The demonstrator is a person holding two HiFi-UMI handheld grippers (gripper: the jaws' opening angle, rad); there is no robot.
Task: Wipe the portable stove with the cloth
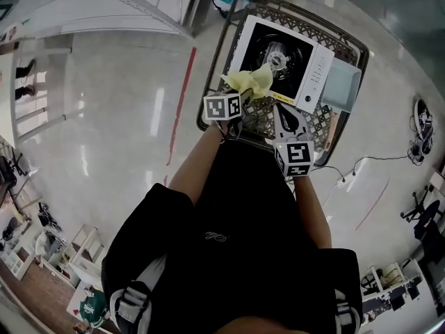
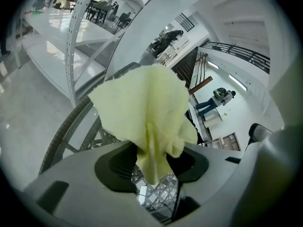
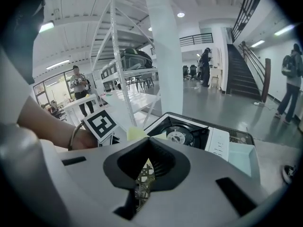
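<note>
**Cloth held at stove's near corner; wiping judged not yet begun.**
The wire basket holds the portable stove flat: white casing, black top, round burner. The left gripper pinches the pale yellow cloth by a bunched fold, leaving loose fabric free to wipe. The right gripper, fingers together and empty, waits nearby.

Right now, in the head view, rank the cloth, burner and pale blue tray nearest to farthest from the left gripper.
1. cloth, held by the left gripper.
2. burner, at the middle of the stove.
3. pale blue tray, right of the stove.
</note>
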